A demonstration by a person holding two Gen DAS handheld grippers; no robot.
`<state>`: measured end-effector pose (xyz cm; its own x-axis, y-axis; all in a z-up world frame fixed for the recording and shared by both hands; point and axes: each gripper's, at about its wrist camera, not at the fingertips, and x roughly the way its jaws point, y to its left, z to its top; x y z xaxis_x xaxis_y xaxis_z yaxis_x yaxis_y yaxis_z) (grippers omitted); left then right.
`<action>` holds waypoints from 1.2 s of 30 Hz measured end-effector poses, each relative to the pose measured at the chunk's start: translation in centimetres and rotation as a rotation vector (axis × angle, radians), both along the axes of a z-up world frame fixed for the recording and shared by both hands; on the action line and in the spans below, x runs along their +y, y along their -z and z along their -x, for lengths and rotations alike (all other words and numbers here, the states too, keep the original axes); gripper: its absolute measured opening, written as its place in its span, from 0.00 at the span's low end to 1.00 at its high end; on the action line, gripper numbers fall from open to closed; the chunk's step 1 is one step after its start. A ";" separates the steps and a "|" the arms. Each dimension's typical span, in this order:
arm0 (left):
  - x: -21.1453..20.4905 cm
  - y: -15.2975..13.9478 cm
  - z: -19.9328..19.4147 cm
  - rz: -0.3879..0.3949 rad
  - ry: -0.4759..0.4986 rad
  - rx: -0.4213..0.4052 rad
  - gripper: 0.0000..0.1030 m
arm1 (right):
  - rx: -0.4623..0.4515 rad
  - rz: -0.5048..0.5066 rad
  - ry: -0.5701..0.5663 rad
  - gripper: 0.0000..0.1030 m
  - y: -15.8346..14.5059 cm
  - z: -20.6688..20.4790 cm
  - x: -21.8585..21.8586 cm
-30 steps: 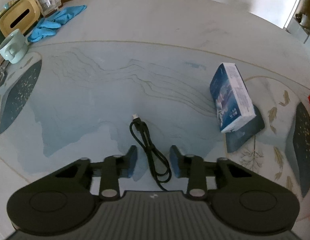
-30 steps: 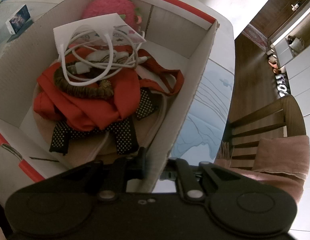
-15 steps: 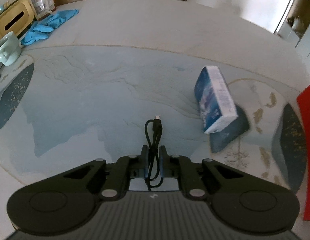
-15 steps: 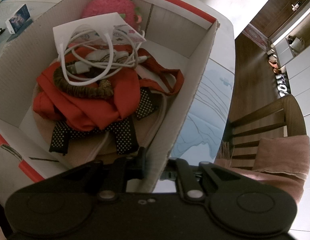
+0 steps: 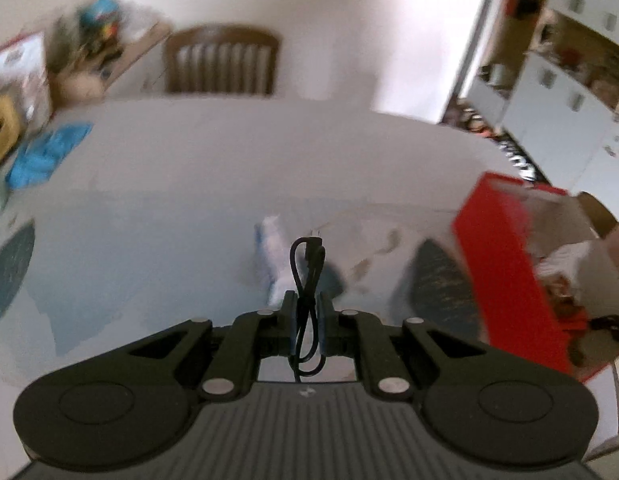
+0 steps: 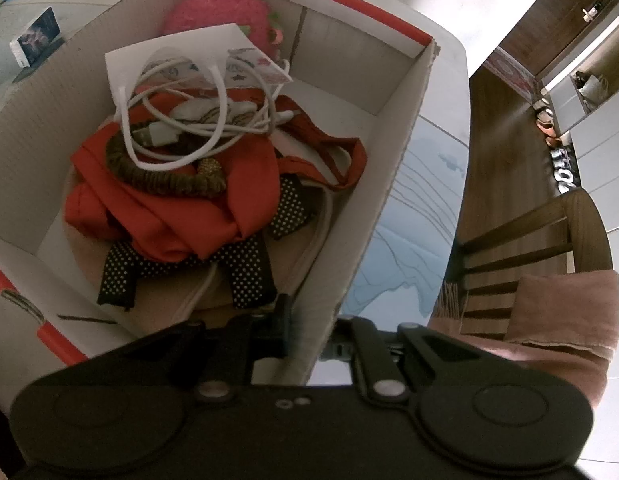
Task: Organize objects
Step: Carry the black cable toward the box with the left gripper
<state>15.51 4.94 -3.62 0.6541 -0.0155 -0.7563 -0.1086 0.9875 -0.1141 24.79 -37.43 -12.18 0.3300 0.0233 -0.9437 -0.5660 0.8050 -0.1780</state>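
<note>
Black and thin, the cable (image 5: 307, 280) is a short looped cord with a small plug at its top end. The left gripper (image 5: 307, 322) holds it: the jaws are pressed narrow on the cord, with smooth blue pads on each side. The loop sticks up past the jaws and a smaller loop hangs behind them. A second ago the cable lay flat on the worktop (image 5: 169, 200) between wide jaws. The jaws have just been closing on it, and now it is lifted off the worktop. The view has swung up too, so a wooden chair (image 5: 221, 60) with a slatted back and a white wall now show, all blurry. A blue and white box (image 5: 271, 256) shows behind the cable, blurred.

The cardboard box (image 6: 393, 152) is stiff, with white walls inside and red edges. In the left view it sits at the right, red on the outside. The right gripper (image 6: 305, 332) has its jaws shut narrow on the near wall of the box, one inside and one outside. It has not moved. Inside lies soft crumpled red cloth (image 6: 169, 208), black straps with white dots (image 6: 249, 276), a curly white cable (image 6: 197, 120), a rough brown ring (image 6: 165, 180), a white paper (image 6: 169, 52) and a fuzzy pink ball (image 6: 221, 16).
</note>
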 end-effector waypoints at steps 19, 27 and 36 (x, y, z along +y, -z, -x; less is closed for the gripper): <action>-13.7 -10.5 -4.8 0.051 0.433 -0.202 0.09 | -0.007 -0.001 -0.004 0.09 0.4 0.1 0.0; -20.7 -8.9 -6.7 0.058 0.619 -0.162 0.09 | -0.017 -0.004 0.003 0.09 0.3 0.2 0.1; -26.2 -4.8 -9.1 0.008 0.709 -0.102 0.09 | -0.021 0.004 -0.002 0.10 0.3 0.2 0.3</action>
